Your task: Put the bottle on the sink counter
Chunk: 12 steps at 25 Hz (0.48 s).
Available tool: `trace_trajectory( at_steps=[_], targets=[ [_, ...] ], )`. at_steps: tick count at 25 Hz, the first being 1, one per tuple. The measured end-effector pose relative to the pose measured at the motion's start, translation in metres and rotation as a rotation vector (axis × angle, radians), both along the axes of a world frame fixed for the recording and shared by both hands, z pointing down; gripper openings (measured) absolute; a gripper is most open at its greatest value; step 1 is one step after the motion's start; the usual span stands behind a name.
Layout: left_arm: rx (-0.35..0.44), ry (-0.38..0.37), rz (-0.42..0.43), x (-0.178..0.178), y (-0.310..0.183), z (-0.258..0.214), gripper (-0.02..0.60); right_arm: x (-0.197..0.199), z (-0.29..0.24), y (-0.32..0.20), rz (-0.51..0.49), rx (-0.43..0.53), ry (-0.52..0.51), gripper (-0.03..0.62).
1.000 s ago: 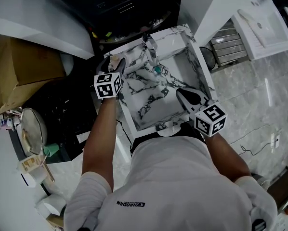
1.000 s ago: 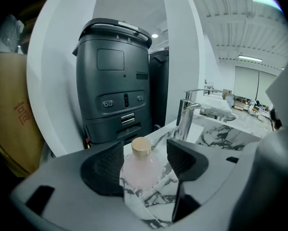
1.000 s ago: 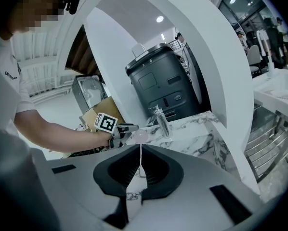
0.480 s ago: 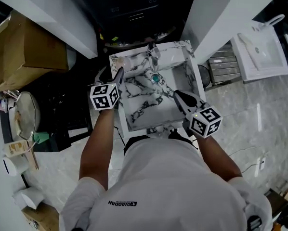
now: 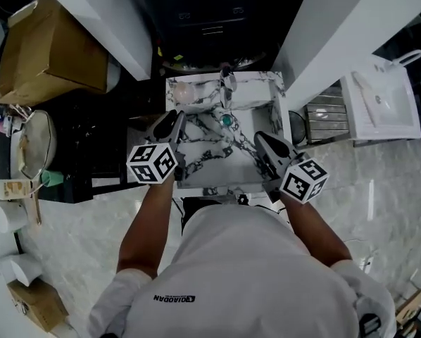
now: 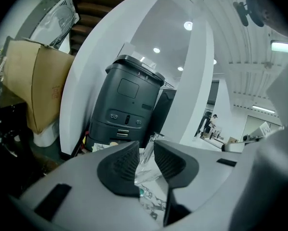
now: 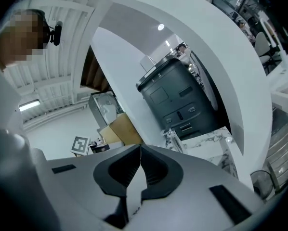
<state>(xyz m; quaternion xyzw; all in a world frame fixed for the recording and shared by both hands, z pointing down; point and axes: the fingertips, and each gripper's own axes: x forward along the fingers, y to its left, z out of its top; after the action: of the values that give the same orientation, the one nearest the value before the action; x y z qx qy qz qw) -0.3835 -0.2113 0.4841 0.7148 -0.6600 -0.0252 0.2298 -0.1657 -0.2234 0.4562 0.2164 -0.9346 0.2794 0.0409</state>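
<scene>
A clear plastic bottle (image 5: 214,117) with a teal cap (image 5: 227,120) lies in the marble sink (image 5: 196,171). My left gripper (image 5: 171,123) hovers over the sink's left rim, a short way left of the bottle. Its jaws are closing and a narrow gap remains. In the left gripper view the bottle (image 6: 146,165) shows through that gap, beyond the pads (image 6: 121,165), and nothing is pressed between them. My right gripper (image 5: 265,145) hangs over the sink's right side, shut and empty. In the right gripper view its fingertips (image 7: 137,163) touch.
A faucet (image 5: 227,79) stands at the sink's back edge, and a pale pink item (image 5: 184,90) rests on the back left counter. Behind is a dark grey machine (image 5: 210,20). A cardboard box (image 5: 48,44) is far left, a white basin (image 5: 379,104) far right.
The head view has pulled back, so the sink looks smaller. My left jaws have narrowed from wide open. Both grippers stay beside the sink, and the bottle has not moved.
</scene>
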Motion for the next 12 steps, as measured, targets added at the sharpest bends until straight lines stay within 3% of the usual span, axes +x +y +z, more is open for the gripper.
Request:
trace_trajectory(
  at_steps=[7, 12],
  targets=[
    [-0.004, 0.011, -0.044, 0.038, 0.026, -0.015, 0.049, 0.014, -0.012, 0.003, -0.1, 0.053, 0.006, 0.04],
    [-0.052, 0.01, -0.052, 0.066, 0.038, -0.022, 0.017, 0.024, -0.02, 0.004, -0.147, 0.073, -0.01, 0.04]
  ],
)
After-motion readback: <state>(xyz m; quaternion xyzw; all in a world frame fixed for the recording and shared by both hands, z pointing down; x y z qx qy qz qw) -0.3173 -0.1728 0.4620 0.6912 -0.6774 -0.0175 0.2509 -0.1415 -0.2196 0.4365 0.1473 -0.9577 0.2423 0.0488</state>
